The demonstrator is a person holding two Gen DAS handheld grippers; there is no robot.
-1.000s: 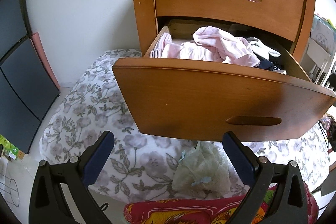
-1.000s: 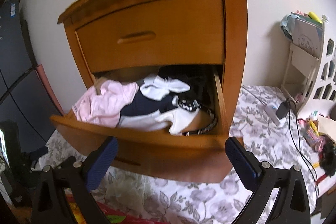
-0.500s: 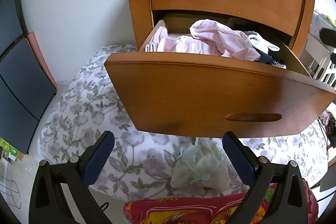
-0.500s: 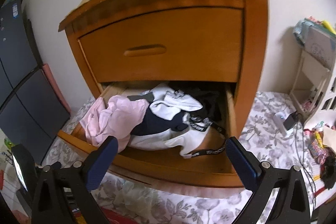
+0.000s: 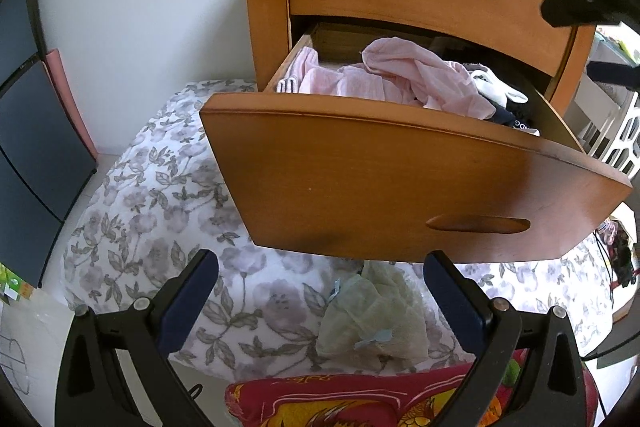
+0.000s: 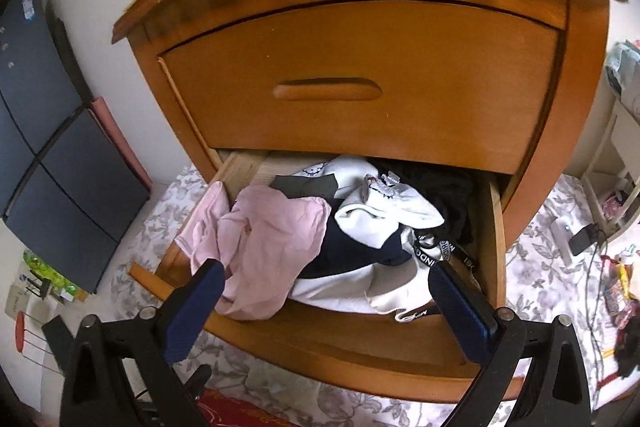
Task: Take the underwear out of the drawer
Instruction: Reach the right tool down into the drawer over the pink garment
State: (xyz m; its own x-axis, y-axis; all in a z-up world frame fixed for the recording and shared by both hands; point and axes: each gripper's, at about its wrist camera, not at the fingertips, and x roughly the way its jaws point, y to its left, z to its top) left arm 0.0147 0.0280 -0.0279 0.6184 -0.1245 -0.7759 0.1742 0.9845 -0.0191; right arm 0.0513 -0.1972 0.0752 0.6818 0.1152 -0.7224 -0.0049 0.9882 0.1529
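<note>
Right gripper (image 6: pixel 322 291) spread wide, empty, fingers straddling the front of the open lower drawer (image 6: pixel 360 343). Just past the tips: pink garment (image 6: pixel 272 239) near the left finger, white-and-navy underwear (image 6: pixel 372 227) with black lettered waistband toward the right finger. Left gripper (image 5: pixel 320 287) also spread, empty, low in front of the drawer face (image 5: pixel 400 179), above a pale green cloth (image 5: pixel 372 319) on the floral bedding (image 5: pixel 160 195).
</note>
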